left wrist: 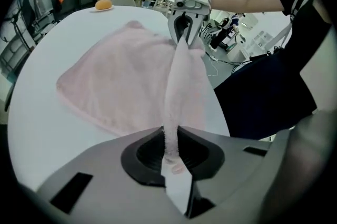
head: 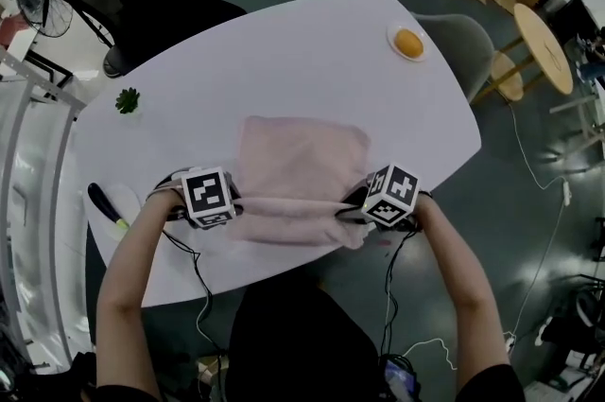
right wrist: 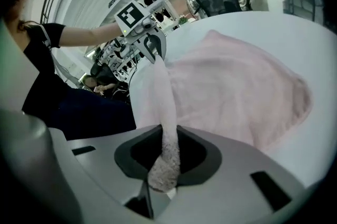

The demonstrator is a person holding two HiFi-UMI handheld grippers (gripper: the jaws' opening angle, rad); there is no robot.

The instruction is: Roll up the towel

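Both tools are clamped on the pink towel: the left gripper pinches one end of its near hem and the right gripper the other, each hand equally close. The hem stretches taut between them, parallel to the near edge of the white table. Most of the cloth lies flat beyond it, toward the table's far side, so the roll probably runs that way; it looks soft, thick and faintly rumpled

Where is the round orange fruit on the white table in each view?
Head view: the round orange fruit, upper right.
Left gripper view: upper left, small and distant.
Right gripper view: not in it.
Shared landmark: the pink cloth towel, in all three.
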